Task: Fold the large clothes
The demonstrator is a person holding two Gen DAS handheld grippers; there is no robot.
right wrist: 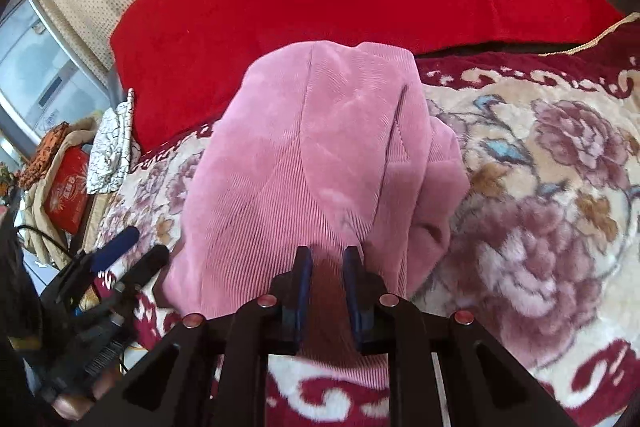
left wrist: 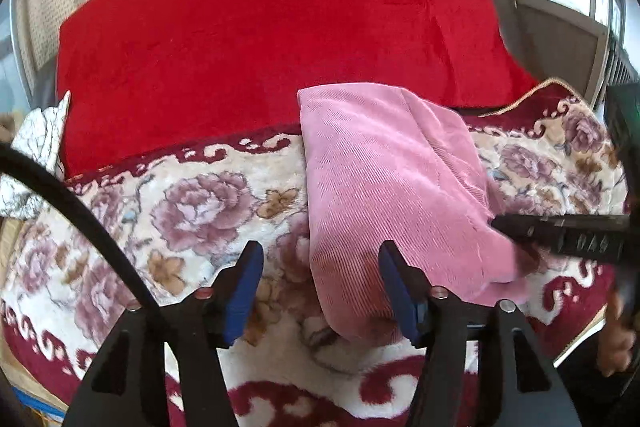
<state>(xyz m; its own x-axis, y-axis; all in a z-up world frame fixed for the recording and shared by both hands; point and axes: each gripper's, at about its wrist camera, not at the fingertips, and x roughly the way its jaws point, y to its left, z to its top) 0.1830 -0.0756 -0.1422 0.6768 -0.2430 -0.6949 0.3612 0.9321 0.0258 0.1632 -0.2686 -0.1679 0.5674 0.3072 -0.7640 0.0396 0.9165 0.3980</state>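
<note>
Two grippers: right gripper [right wrist: 327, 259] is clamped on the pink garment [right wrist: 312, 163]; left gripper [left wrist: 320, 259] stands wide apart, empty.

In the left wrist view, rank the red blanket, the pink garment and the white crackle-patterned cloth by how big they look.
Largest to smallest as they look:
1. red blanket, spanning most of the upper frame
2. pink garment, though nearness to the camera inflates it
3. white crackle-patterned cloth, partly cut off at the left edge, so its full size is unsure

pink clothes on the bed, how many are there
1. The pink garment lies folded on the floral blanket, its near edge pinched in the right tool. Others may be hidden under it.
</note>
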